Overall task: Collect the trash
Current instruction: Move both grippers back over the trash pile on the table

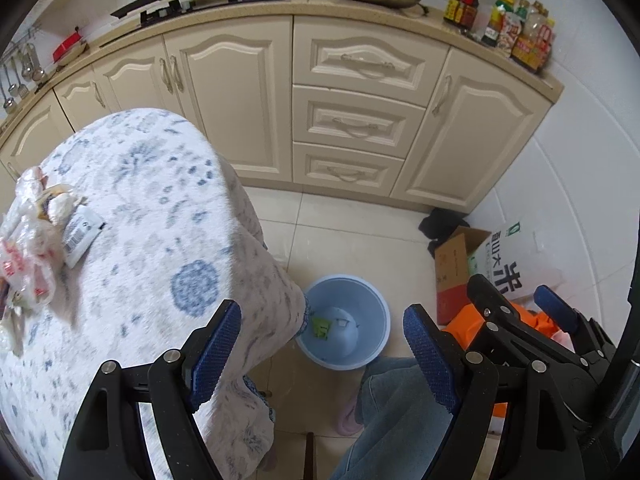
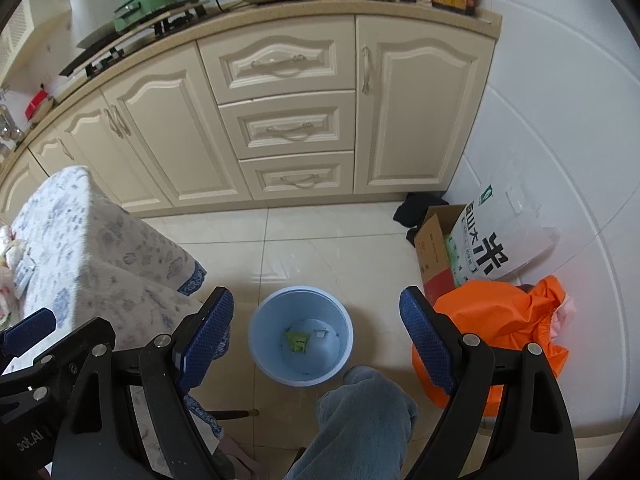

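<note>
A light blue trash bin (image 1: pixel 344 322) stands on the tiled floor beside the table; it also shows in the right wrist view (image 2: pixel 301 334). A green scrap (image 2: pixel 297 341) and a small white piece lie in its bottom. A pile of crumpled plastic wrappers and a barcode packet (image 1: pixel 36 248) lies on the floral tablecloth at the far left. My left gripper (image 1: pixel 322 354) is open and empty above the table's edge and the bin. My right gripper (image 2: pixel 316 344) is open and empty above the bin; it also shows at the right of the left wrist view (image 1: pixel 516 300).
A table with a blue floral cloth (image 1: pixel 152 240) fills the left. Cream cabinets (image 2: pixel 288 120) with a stove, pan and sauce bottles run along the back. A cardboard box, a rice bag (image 2: pixel 492 236) and an orange bag (image 2: pixel 496 332) stand at the right wall. The person's jeans leg (image 2: pixel 360 420) is below the bin.
</note>
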Tool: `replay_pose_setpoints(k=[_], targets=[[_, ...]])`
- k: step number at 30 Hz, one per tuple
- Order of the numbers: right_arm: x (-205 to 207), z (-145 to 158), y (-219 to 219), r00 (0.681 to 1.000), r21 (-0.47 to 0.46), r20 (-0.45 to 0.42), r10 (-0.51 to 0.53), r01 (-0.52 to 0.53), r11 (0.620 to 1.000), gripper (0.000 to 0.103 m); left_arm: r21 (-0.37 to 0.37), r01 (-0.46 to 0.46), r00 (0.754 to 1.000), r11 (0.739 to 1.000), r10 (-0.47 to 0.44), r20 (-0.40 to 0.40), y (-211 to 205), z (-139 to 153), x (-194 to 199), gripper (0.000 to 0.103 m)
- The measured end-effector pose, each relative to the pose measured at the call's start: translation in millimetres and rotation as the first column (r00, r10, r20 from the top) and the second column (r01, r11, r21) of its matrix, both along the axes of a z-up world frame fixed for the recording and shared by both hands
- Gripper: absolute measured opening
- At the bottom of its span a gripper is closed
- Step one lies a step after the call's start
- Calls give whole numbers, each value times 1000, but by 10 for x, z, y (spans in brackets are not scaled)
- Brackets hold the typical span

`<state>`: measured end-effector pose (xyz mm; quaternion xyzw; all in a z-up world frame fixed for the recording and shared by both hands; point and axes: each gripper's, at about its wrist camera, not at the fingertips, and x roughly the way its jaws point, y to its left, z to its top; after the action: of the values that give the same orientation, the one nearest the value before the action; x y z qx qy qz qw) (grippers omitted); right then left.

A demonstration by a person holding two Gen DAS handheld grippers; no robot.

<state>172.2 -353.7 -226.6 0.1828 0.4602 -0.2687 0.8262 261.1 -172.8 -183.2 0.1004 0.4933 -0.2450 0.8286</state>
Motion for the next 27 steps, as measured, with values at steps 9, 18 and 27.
replay_pose_setpoints(k=[9,18,27], targets=[[-63,311,326,998,-34,52,41,-39,999,87,-41,-33,999,999,35,42,506,323,-272,80],[25,577,845,984,-55,109,139,-134,989,87,-70,-132,988,989,137,75,1235,587,-467,80],[208,681,1555,945,-84,138,297,-287,954,87,-62,-260,960,964,265,92,1999,692,-630,80]])
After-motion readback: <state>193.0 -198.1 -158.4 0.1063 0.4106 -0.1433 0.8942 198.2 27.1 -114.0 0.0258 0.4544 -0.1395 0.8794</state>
